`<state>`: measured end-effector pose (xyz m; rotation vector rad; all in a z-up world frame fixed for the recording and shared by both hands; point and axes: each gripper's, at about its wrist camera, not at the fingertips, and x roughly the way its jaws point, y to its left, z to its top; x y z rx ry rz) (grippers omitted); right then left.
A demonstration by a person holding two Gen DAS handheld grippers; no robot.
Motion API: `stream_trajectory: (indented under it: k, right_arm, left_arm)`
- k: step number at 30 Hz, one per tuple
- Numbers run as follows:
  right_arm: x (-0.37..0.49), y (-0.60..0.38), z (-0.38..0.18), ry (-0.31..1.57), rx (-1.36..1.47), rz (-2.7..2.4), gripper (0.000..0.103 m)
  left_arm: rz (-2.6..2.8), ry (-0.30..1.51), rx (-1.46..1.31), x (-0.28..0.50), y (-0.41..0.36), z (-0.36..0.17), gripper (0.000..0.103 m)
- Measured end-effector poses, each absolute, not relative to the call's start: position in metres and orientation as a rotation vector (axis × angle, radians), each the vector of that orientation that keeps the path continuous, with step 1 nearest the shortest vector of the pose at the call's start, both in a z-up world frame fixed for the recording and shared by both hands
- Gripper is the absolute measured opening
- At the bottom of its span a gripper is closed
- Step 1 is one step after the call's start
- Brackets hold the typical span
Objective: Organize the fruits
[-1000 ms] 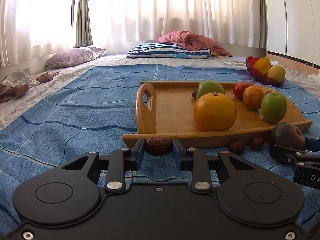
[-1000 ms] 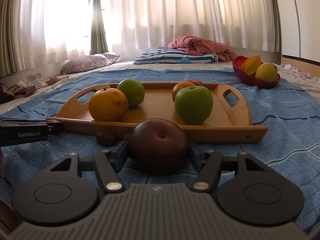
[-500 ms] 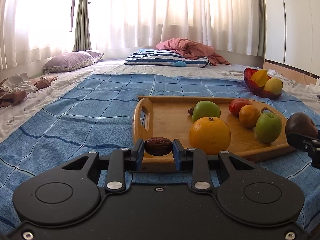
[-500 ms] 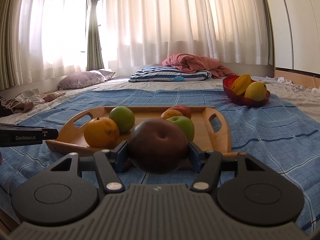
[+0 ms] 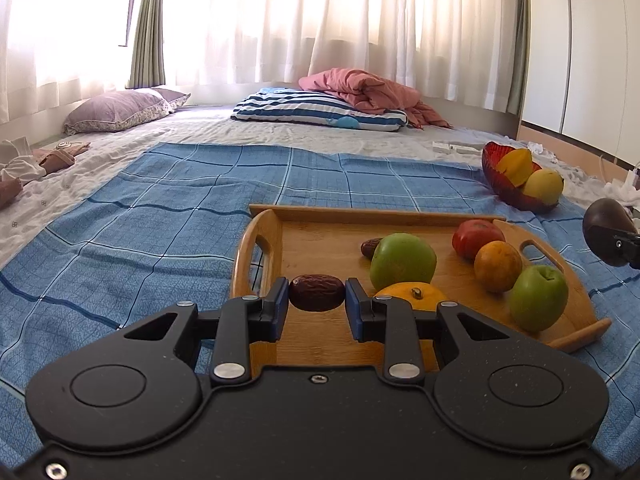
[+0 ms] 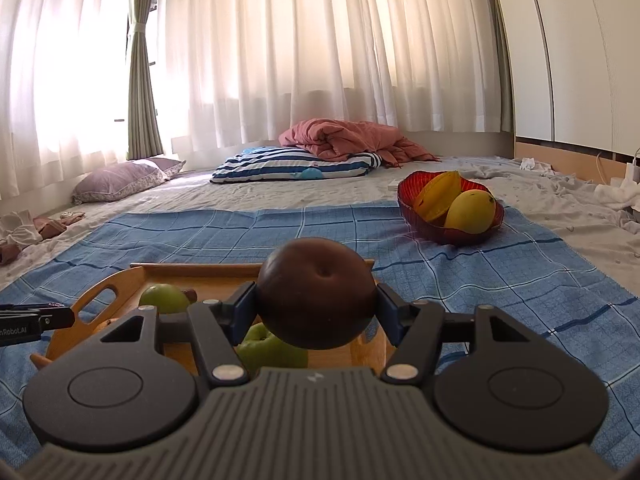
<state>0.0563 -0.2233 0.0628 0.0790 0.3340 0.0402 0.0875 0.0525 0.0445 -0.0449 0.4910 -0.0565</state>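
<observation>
A wrinkled oval date (image 5: 317,292) is being gripped by the left claw (image 5: 317,307) at lower centre, above the wooden tray (image 5: 320,236); a smooth round dark fruit (image 6: 316,293) is being clenched by the right claw (image 6: 316,312).

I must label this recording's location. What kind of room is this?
Most likely a bedroom: pillows and a crumpled blanket lie on a bed-like surface beneath curtained windows.
</observation>
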Motion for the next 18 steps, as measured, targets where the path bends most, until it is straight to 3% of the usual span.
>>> stream_trajectory:
  k: [18]
  right_arm:
    - [0.125,-0.240,0.043,0.486,0.089,0.040,0.065]
  left_arm:
    - [-0.050,0.545,-0.060,0.109,0.052,0.022,0.029]
